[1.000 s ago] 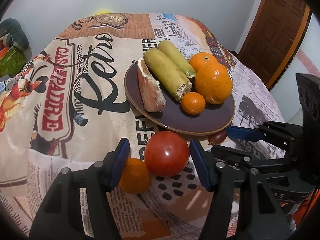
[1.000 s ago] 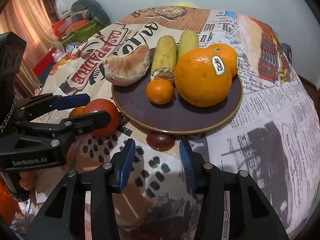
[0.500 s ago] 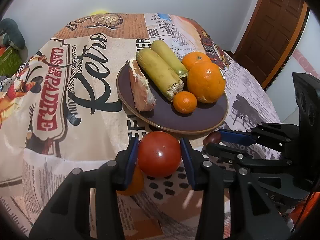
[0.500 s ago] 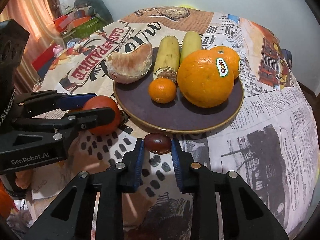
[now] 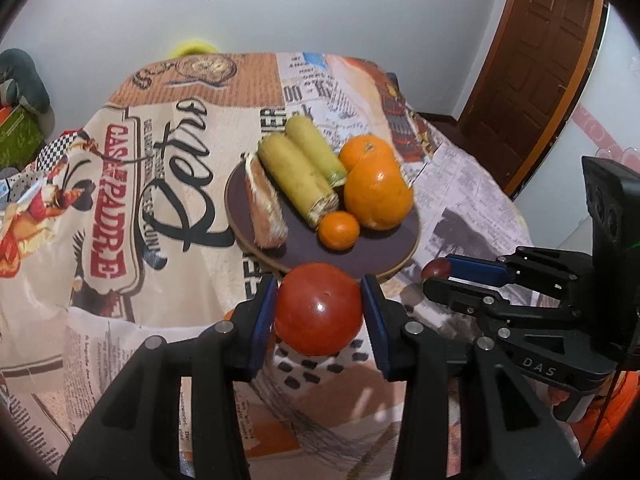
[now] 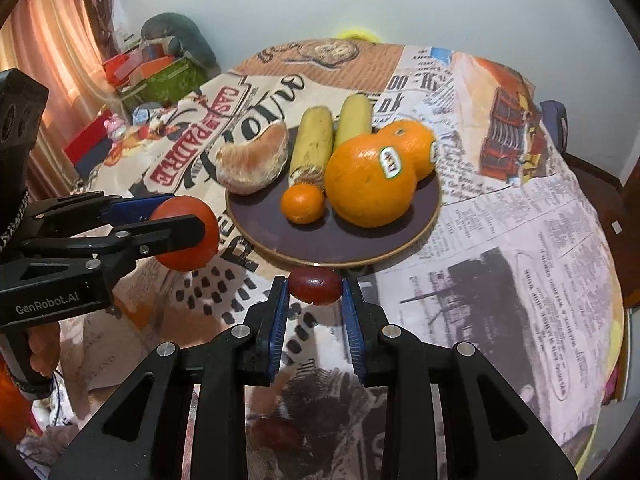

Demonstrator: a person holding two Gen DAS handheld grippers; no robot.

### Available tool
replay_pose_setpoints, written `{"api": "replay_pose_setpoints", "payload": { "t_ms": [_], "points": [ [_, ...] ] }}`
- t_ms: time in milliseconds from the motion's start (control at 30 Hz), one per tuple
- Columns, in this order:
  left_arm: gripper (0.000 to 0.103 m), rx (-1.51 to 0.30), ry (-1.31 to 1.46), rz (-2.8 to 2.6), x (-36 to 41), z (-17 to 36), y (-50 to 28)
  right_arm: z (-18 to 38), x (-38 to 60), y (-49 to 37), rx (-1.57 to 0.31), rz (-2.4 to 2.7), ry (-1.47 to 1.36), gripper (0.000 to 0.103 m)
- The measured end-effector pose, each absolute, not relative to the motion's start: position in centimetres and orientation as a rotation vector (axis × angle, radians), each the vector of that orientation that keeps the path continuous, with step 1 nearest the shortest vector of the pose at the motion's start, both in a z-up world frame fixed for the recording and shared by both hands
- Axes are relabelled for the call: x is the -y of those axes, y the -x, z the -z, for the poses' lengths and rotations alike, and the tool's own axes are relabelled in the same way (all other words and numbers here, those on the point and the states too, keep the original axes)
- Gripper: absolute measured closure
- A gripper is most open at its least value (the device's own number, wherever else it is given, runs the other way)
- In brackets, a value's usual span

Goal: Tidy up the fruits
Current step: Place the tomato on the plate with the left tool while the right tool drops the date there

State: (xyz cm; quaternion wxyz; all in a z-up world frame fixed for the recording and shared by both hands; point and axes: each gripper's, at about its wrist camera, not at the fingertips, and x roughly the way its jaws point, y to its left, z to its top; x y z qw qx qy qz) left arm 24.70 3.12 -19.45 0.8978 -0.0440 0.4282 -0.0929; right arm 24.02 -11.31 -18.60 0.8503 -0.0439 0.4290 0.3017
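My left gripper point(image 5: 319, 307) is shut on a red tomato point(image 5: 319, 308), held above the cloth just in front of the dark plate point(image 5: 384, 256). From the right wrist that same tomato point(image 6: 185, 239) shows at the left between the left gripper's point(image 6: 176, 220) fingers. My right gripper point(image 6: 315, 292) is shut on a small dark red fruit point(image 6: 315, 285), also lifted near the plate's point(image 6: 332, 252) front rim. The plate holds a large orange point(image 6: 370, 180), a second orange point(image 6: 412, 148), a small mandarin point(image 6: 303, 203), two yellow-green fruits point(image 6: 312, 148) and a peeled citrus segment point(image 6: 254, 164).
A small orange fruit point(image 5: 229, 314) lies on the printed tablecloth point(image 5: 120, 220), mostly hidden behind my left finger. A brown door point(image 5: 536, 52) stands at the right. Boxes and toys point(image 6: 156, 76) crowd the floor left of the table, by a curtain point(image 6: 52, 48).
Both grippers closed, the left on the tomato and the right on the small dark red fruit, then rose with them off the cloth toward the plate.
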Motion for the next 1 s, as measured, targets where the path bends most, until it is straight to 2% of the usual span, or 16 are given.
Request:
{"api": "replay_pose_setpoints", "payload": {
  "t_ms": [400,1000],
  "points": [
    [0.061,-0.870,0.104,0.197,-2.5,19.0,-26.7,18.0,11.5,-26.0,-0.871,-0.618,0.074,0.078],
    [0.061,-0.914,0.096,0.210,-1.6,20.9,-29.5,20.3,10.4,-28.1,-0.917,-0.627,0.066,0.078]
  ]
}}
